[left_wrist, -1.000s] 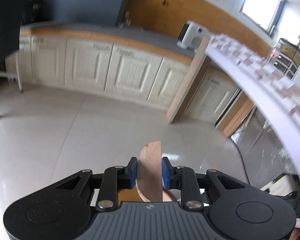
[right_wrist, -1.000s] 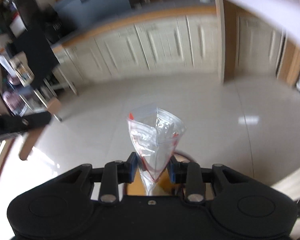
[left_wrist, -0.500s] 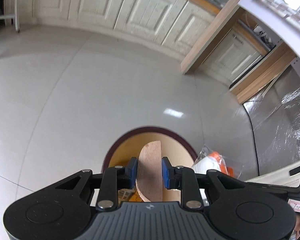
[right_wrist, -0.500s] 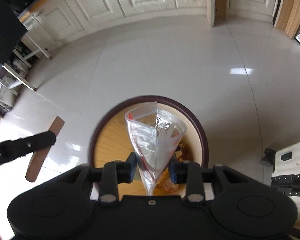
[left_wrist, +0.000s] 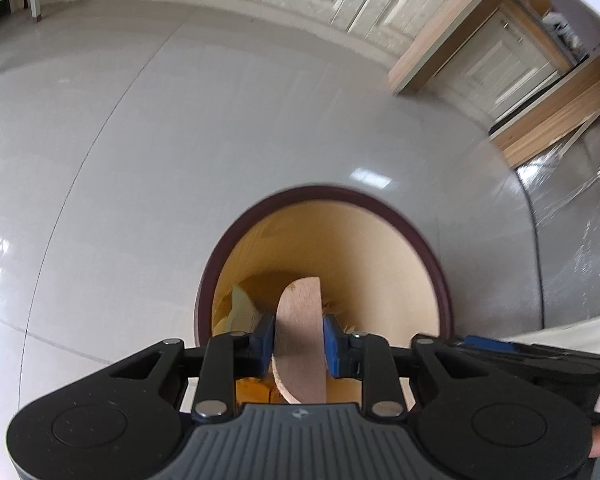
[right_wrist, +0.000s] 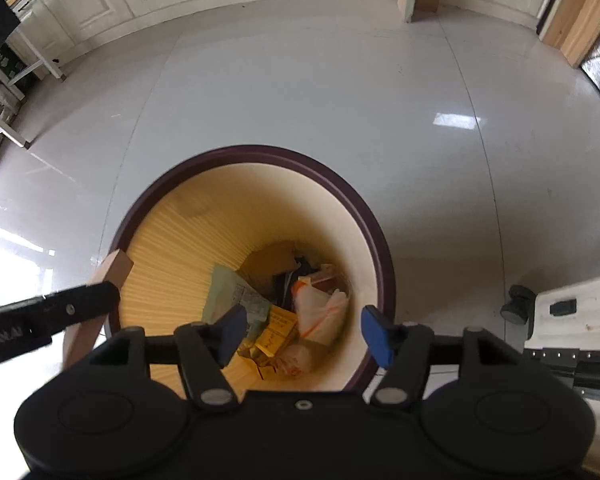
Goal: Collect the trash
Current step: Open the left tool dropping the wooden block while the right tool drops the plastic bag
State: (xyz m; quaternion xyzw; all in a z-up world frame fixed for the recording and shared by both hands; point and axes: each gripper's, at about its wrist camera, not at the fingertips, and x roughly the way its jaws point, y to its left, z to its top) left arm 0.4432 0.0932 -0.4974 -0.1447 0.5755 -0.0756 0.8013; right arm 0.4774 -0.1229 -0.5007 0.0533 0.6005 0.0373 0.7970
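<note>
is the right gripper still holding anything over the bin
No: the right gripper has nothing between its opening jaws, only the trash lying down inside the bin.

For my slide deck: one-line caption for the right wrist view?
Right gripper, fingers opening with nothing between them, above the bin of trash; left gripper holds a wooden piece.

A flat wooden piece (left_wrist: 300,332) stands upright over the round, dark-rimmed bin (right_wrist: 364,216), whose bottom holds crumpled wrappers and bags (right_wrist: 296,312).
</note>
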